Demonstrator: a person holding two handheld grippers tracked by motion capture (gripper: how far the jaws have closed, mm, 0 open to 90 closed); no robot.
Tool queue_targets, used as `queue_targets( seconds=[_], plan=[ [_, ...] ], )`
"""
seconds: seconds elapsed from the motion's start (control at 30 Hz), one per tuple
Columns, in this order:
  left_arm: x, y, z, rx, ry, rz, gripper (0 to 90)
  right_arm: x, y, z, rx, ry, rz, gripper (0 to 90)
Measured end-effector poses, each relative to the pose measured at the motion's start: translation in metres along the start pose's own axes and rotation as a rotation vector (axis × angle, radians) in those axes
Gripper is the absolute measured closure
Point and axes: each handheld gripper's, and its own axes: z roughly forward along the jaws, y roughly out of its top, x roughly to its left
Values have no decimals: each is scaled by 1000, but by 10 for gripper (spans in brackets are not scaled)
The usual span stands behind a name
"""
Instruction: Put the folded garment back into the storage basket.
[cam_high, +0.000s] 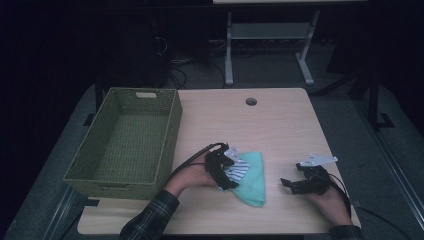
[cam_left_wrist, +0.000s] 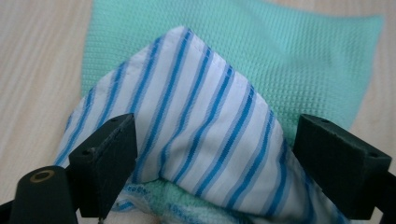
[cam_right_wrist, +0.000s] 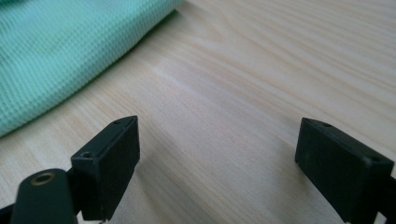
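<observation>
Left gripper (cam_left_wrist: 212, 154) spread wide around striped cloth (cam_left_wrist: 196, 126) lying on green cloth (cam_left_wrist: 261, 51), pads not pressing. Right gripper (cam_right_wrist: 217, 158) spread over bare table (cam_right_wrist: 261, 70), right of cloths.

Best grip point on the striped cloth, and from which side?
Probably the striped cloth's raised folded hump, the part lifted off the green cloth. Come from the left gripper's side: its open jaws already straddle the hump, so closing should pinch the stripes alone rather than the flat layer beneath.
</observation>
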Motion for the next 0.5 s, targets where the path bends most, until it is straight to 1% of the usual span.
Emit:
queue_targets(
  seconds=[0.1, 0.23, 0.37, 0.47, 0.5],
  plan=[
    [-3, 1, 6, 18, 7, 16, 128, 1, 0, 1, 0, -4, -8, 126],
    [-4, 1, 9, 28, 8, 16, 126, 1, 0, 3, -5, -13, -22, 109],
    [-3, 0, 10, 26, 1, 4, 126, 1, 0, 3, -5, -13, -24, 107],
    [-2, -1, 11, 26, -8, -20, 127, 1, 0, 3, -5, -13, -22, 109],
    [-2, -1, 11, 25, -9, -21, 127, 1, 0, 3, -4, -16, -21, 111]
  ],
)
